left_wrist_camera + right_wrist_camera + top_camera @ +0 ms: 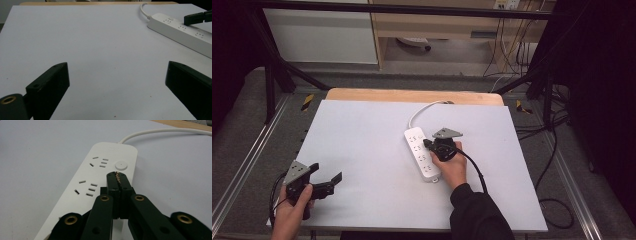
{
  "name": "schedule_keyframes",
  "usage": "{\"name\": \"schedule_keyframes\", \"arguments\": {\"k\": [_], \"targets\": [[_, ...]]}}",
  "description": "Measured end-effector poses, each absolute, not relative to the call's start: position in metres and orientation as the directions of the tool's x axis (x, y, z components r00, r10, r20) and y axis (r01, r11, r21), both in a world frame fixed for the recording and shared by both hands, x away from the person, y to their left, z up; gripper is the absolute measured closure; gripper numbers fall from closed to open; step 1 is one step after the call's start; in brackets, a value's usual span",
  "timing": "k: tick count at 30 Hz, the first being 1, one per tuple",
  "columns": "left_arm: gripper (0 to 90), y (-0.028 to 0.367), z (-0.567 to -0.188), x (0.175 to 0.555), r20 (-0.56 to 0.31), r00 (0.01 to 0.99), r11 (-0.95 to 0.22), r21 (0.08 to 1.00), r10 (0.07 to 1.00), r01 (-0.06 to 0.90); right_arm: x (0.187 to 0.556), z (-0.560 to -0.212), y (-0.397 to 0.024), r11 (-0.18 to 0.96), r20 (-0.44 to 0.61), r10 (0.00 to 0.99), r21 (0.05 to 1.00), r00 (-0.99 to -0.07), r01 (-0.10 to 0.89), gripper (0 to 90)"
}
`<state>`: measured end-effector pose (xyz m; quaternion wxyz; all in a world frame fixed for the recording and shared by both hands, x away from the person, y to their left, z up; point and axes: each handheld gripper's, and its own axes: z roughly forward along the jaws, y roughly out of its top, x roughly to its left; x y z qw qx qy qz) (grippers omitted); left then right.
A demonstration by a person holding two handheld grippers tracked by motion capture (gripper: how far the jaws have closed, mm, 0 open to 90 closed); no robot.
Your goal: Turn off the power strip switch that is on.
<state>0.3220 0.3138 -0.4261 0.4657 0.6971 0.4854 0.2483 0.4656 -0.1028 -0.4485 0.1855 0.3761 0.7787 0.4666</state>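
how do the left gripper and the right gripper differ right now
The left gripper has its jaws spread wide; the right gripper has its jaws closed together. The left one sits near the table's front-left corner; the right one is over the white power strip, near its round button. Both are hand-held.

A white power strip (pixel 422 154) lay flat on the pale grey table mat (pixel 362 150), right of the mat's middle, its length running from the mat's far side toward the near side. Its top face pointed up and carried rows of slotted sockets, with a round white button (pixel 121 166) at the end farther from the mat's near edge. From that same end a white cord (pixel 424 109) curved away toward the mat's far edge and reached the bare wooden strip beyond it. The strip's near end sat about midway between the mat's middle and its near edge.
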Motion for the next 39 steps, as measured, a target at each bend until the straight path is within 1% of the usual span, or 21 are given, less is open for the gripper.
{"name": "schedule_keyframes", "arguments": {"k": [20,24,26,28,31,32,33,36,39], "targets": [[5.4,0.3137,-0.4258,0.3214,-0.107,0.406,-0.093,0.892,0.908,0.443,0.4653,-0.4476,-0.1019,0.302,0.048,0.751,0.862,-0.658,0.407,90.0],[5.5,0.3124,-0.4259,0.3216,-0.105,0.413,-0.099,0.891,0.905,0.443,0.4659,-0.4485,-0.1024,0.291,0.063,0.754,0.86,-0.654,0.419,90.0],[5.4,0.3125,-0.4258,0.3213,-0.104,0.414,-0.1,0.891,0.904,0.443,0.4655,-0.4484,-0.1013,0.299,0.05,0.754,0.862,-0.655,0.41,90.0],[5.4,0.3131,-0.4256,0.3212,-0.102,0.412,-0.1,0.892,0.906,0.441,0.4636,-0.4468,-0.0978,0.335,0.003,0.755,0.858,-0.655,0.39,90.0],[5.4,0.3136,-0.4256,0.3213,-0.102,0.409,-0.098,0.892,0.907,0.441,0.4639,-0.4479,-0.0993,0.325,0.014,0.754,0.861,-0.657,0.391,90.0],[5.4,0.3136,-0.4257,0.3213,-0.102,0.409,-0.099,0.892,0.907,0.442,0.465,-0.4496,-0.1021,0.296,0.048,0.752,0.867,-0.657,0.402,90.0],[5.4,0.3135,-0.4258,0.3213,-0.102,0.409,-0.099,0.891,0.907,0.443,0.465,-0.4496,-0.1021,0.296,0.048,0.752,0.867,-0.657,0.402,90.0],[5.4,0.3131,-0.4262,0.3215,-0.099,0.409,-0.103,0.89,0.907,0.445,0.4653,-0.4462,-0.0983,0.357,-0.013,0.741,0.855,-0.672,0.377,90.0],[5.4,0.3132,-0.4264,0.3216,-0.099,0.408,-0.104,0.889,0.908,0.446,0.4668,-0.4465,-0.1008,0.345,0.008,0.736,0.856,-0.677,0.385,90.0]]}}
